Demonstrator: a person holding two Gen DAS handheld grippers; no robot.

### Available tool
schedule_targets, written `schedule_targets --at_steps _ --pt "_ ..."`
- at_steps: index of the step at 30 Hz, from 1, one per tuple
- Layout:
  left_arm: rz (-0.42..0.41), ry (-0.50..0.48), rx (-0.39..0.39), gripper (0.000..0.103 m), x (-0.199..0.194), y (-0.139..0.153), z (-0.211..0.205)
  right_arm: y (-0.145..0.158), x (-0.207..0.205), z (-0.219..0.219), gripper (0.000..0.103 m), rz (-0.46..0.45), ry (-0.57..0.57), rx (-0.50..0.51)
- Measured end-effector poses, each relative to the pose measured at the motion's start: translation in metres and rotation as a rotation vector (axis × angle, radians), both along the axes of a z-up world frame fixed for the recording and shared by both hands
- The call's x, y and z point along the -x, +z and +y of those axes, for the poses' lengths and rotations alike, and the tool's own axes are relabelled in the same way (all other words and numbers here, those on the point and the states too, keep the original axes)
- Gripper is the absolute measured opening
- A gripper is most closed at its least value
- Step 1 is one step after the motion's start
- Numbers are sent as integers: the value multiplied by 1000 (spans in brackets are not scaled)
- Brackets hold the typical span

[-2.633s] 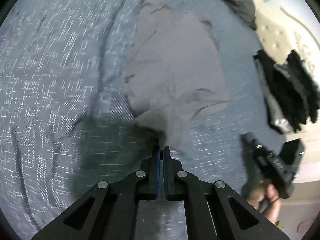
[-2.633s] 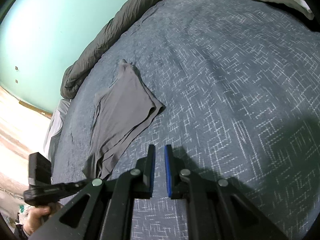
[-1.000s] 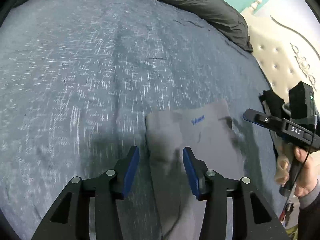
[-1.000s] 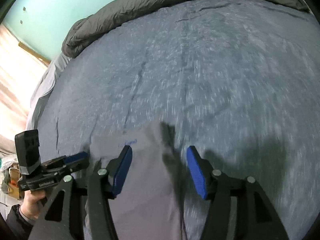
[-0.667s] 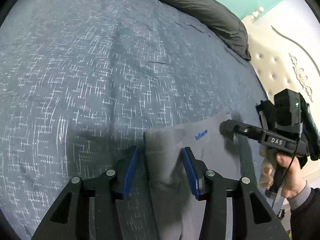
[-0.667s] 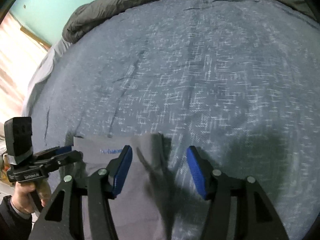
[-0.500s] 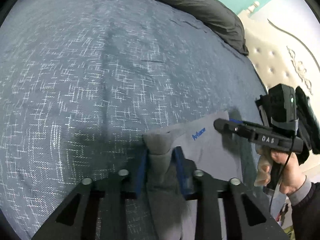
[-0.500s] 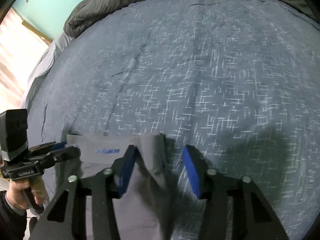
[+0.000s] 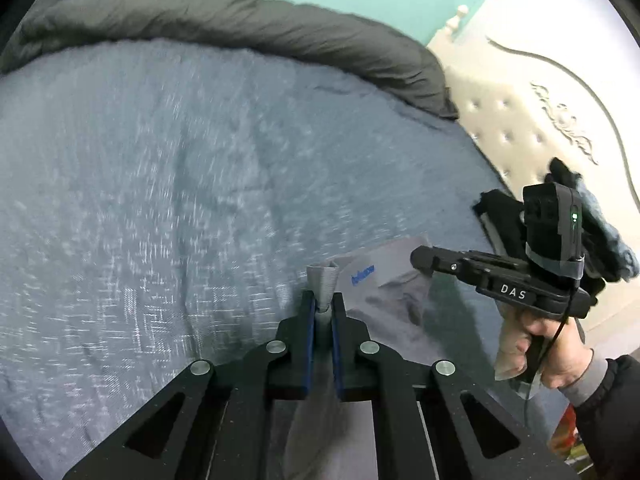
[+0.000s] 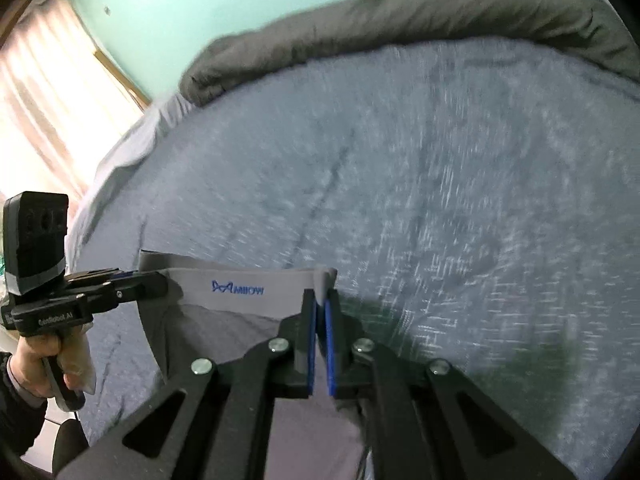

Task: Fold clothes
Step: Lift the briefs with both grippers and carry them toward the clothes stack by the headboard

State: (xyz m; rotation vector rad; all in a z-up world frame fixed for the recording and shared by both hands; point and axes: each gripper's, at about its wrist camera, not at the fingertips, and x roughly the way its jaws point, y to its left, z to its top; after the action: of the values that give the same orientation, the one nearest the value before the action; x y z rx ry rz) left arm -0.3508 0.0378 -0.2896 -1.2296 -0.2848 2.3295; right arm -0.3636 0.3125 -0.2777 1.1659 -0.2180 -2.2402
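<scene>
Both the left gripper (image 9: pixel 321 307) and right gripper (image 10: pixel 319 303) are clamped on opposite corners of the grey garment's waistband (image 10: pixel 240 289), raised over the blue bedspread (image 10: pixel 440 200). Each bite is shallow. Uneven tension could pull one corner free and collapse the fold.

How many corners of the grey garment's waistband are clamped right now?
2. The left hand-held gripper is shut on one end of the grey garment with the blue logo; the right hand-held gripper is shut on the other end.
</scene>
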Motion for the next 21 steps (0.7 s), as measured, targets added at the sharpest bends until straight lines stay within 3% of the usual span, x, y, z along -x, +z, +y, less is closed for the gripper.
schedule_targets --at_steps 13,21 --pt "222 -44 39 6 -73 156 29 158 -87 36 3 293 -13 84" --pt "358 -82 47 6 -119 256 57 258 -144 63 3 452 -56 75"
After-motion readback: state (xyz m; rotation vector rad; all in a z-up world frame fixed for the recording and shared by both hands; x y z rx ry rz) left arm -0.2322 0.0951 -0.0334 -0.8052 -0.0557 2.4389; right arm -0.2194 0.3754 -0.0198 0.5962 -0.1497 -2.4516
